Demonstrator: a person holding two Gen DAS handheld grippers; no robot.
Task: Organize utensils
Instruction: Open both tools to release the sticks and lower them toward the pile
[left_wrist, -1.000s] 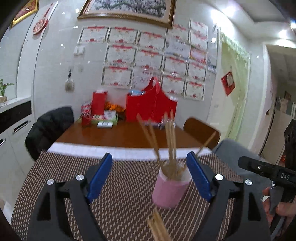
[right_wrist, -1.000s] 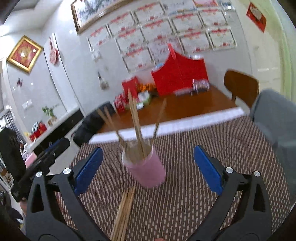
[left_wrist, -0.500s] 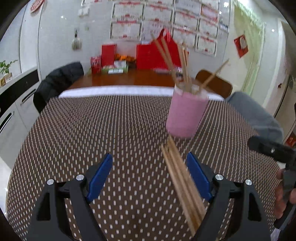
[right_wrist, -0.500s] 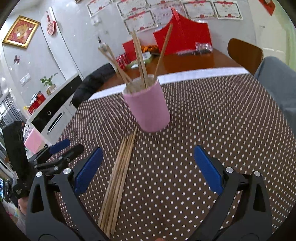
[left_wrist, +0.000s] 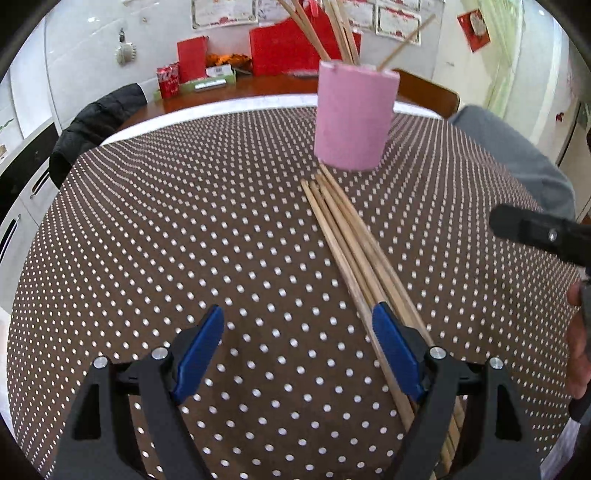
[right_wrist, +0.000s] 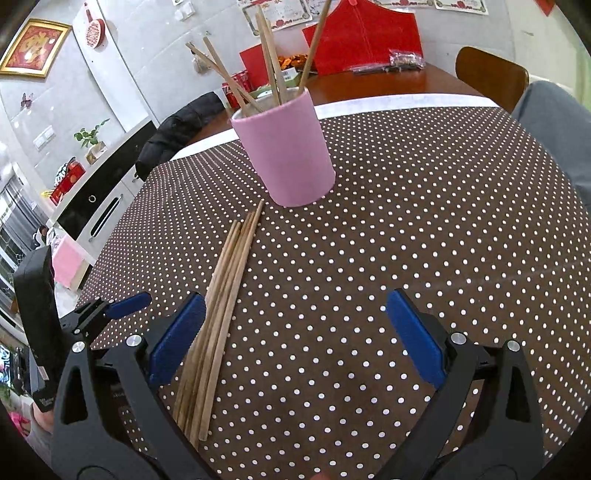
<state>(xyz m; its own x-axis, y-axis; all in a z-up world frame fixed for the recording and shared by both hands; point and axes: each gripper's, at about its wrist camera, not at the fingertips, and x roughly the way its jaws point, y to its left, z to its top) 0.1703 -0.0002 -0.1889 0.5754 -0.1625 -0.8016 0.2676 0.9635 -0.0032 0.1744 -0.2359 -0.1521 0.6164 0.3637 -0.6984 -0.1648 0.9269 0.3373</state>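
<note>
Left gripper (left_wrist: 297, 350) and right gripper (right_wrist: 295, 336): jaws spread, empty, above loose chopsticks (left_wrist: 351, 240) beside pink cup (left_wrist: 352, 118).

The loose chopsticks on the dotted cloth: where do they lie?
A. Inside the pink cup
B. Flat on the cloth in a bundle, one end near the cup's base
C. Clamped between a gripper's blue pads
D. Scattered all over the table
B: the chopsticks lie side by side on the cloth, their far ends close to the base of the pink cup; both grippers are open and grip nothing.
</note>
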